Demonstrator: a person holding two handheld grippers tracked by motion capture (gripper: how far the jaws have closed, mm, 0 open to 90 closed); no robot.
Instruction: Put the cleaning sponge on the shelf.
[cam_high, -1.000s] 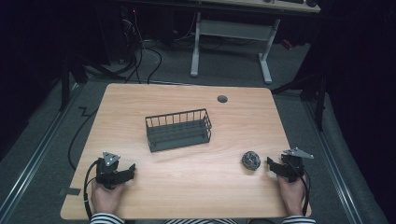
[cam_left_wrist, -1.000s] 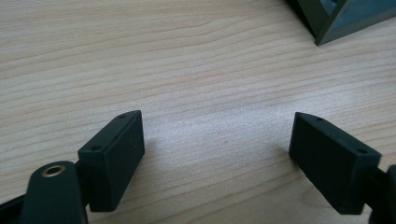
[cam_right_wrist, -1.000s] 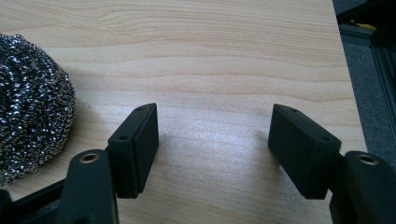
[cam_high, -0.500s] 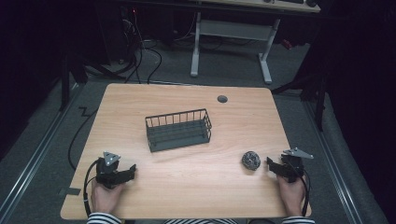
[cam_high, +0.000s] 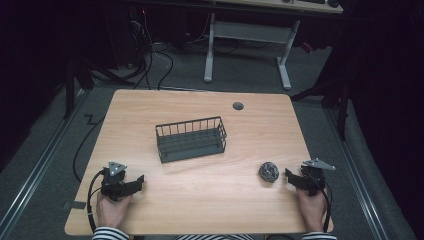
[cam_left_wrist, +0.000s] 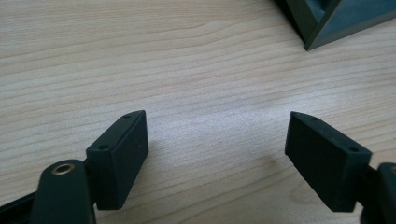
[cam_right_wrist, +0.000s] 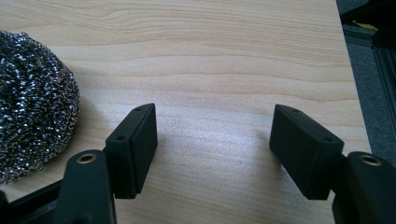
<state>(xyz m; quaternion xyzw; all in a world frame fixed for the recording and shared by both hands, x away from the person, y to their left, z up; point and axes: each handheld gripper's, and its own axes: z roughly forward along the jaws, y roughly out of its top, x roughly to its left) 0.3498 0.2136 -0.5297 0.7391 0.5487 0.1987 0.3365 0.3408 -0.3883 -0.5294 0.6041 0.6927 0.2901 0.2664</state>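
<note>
Steel scourer (cam_high: 268, 171) lies on the desk (cam_high: 200, 107) at near right, just left of the released right gripper (cam_high: 291, 177), outside the wire basket (cam_high: 190, 139); nothing grasped yet. Left gripper (cam_high: 138, 181), jaws just narrowing slightly, is empty.

One counter (cam_high: 200, 200) stood in the scene; on it sat one wire basket (cam_high: 190, 139) and one steel scourer (cam_high: 268, 171); two tools were there, a left tool (cam_high: 137, 181) and a right tool (cam_high: 290, 176).

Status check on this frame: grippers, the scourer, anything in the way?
Left gripper open, jaws just closing slightly, nothing between. Right gripper open, beside steel scourer, not touching. Wire basket mid-table, path clear.
</note>
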